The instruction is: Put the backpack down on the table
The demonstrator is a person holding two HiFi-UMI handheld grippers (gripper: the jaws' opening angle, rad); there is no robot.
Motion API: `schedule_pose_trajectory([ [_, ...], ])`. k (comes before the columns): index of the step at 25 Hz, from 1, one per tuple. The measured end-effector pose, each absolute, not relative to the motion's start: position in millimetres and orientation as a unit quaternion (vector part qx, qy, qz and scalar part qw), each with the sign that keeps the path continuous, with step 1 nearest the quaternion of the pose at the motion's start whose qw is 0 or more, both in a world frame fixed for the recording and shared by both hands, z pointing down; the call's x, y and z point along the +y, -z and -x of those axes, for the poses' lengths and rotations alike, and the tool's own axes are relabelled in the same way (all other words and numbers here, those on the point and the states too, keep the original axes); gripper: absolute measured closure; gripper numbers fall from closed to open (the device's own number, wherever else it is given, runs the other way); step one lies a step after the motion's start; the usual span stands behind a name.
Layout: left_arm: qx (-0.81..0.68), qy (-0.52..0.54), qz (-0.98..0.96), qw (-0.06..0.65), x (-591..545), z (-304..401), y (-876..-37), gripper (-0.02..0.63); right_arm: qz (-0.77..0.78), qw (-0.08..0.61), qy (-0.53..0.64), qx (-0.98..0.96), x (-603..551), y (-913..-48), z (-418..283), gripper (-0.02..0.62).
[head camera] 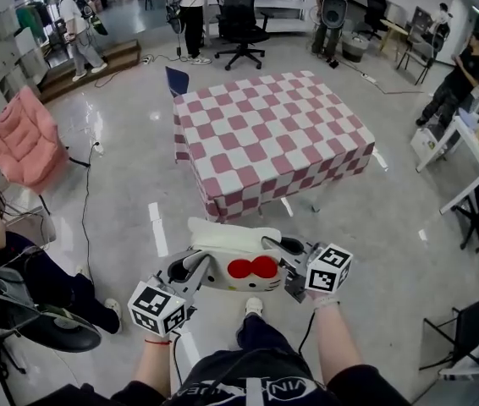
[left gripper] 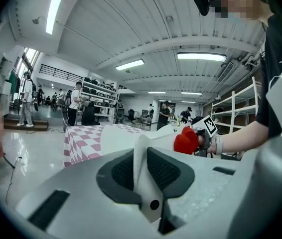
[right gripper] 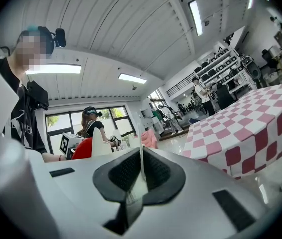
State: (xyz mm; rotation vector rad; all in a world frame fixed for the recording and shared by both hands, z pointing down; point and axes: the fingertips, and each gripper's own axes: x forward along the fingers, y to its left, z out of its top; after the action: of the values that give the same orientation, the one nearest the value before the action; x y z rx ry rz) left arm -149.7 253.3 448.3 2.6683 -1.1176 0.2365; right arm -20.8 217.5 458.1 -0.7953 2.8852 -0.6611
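A white backpack point(head camera: 235, 256) with a red bow point(head camera: 252, 268) hangs in the air between my two grippers, in front of the pink-and-white checked table point(head camera: 269, 138). My left gripper point(head camera: 190, 271) is shut on the backpack's left edge; white fabric point(left gripper: 143, 176) is pinched between its dark pads. On the right side my right gripper point(head camera: 294, 261) is shut on a thin white strip of the backpack point(right gripper: 141, 166). The red bow point(left gripper: 186, 140) also shows past the left gripper. The table point(right gripper: 250, 128) lies ahead to the right in the right gripper view.
A pink chair point(head camera: 21, 138) stands at the left, a black office chair point(head camera: 241, 19) behind the table, white desks point(head camera: 468, 155) at the right. People point(head camera: 74, 28) stand at the back. A seated person's legs point(head camera: 49, 290) are close on my left.
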Motion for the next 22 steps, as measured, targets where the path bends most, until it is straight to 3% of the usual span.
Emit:
schedule_pose_trajectory([
  [22,-0.385,-0.079,-0.911,0.124,83,80,-449,0.549,0.252,0.036,0.217,0.942,46,-458,-48,0.584],
])
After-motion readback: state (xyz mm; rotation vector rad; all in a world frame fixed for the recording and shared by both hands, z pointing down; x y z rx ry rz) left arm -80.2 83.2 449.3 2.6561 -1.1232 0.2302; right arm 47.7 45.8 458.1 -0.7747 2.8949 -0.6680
